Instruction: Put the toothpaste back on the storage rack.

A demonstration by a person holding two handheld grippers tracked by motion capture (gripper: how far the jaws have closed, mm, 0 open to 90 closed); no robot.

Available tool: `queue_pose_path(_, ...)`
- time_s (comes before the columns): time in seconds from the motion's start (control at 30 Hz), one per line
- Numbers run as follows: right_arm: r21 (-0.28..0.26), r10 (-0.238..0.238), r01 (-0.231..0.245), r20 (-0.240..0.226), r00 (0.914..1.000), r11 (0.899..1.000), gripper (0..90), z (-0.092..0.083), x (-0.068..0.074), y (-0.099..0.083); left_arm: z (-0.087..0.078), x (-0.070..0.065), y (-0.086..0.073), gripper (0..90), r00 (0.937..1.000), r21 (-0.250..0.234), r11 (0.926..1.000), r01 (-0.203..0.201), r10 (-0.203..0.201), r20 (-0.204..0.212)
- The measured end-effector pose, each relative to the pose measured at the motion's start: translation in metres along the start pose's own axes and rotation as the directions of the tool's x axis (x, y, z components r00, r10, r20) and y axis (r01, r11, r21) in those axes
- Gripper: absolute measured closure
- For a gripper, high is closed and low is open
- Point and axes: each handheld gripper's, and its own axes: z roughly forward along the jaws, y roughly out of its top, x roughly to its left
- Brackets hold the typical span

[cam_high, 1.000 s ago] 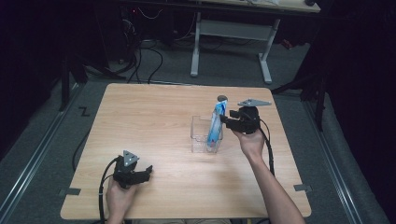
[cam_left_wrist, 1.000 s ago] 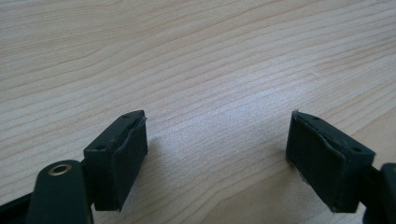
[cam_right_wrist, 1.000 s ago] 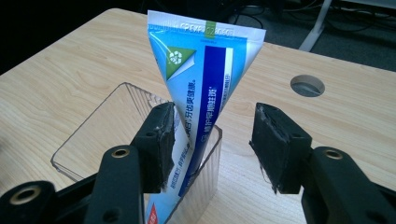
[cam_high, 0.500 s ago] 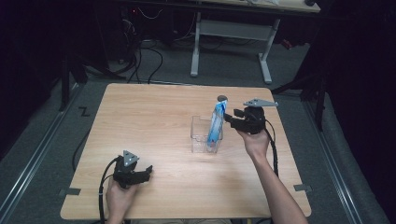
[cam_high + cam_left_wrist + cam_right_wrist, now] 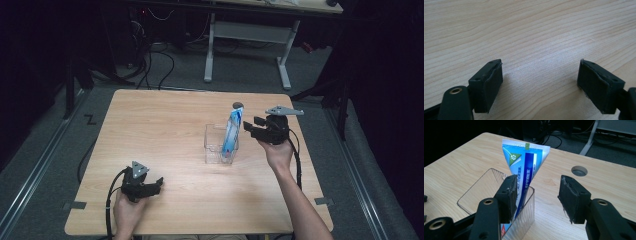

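We saw a light wooden table [image 5: 165, 125] with a round hole [image 5: 579, 171] near its far edge, standing on a grey floor [image 5: 45, 150]. Beyond it stood a white-legged desk [image 5: 247, 35], with black cables [image 5: 155, 60] on the floor beside it. The room around was dark.

Tube in the bin, my grippers on either side of it.

I see the tube [image 5: 232, 131] standing tilted in the clear bin [image 5: 216, 146], right of the table [image 5: 165, 125] centre. My right gripper [image 5: 252, 128] sits just right of the tube, off it. My left gripper [image 5: 152, 186] rests at the near left edge, well apart.
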Motion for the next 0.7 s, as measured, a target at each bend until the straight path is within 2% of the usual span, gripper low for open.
queue_pose_path(0.7,-0.024,0.033,-0.032,0.023,0.9992,0.999,49.0,-0.022,-0.018,-0.011,0.0,0.0,0.0,20.5,1.0,0.0,1.0,0.0,0.0,0.001)
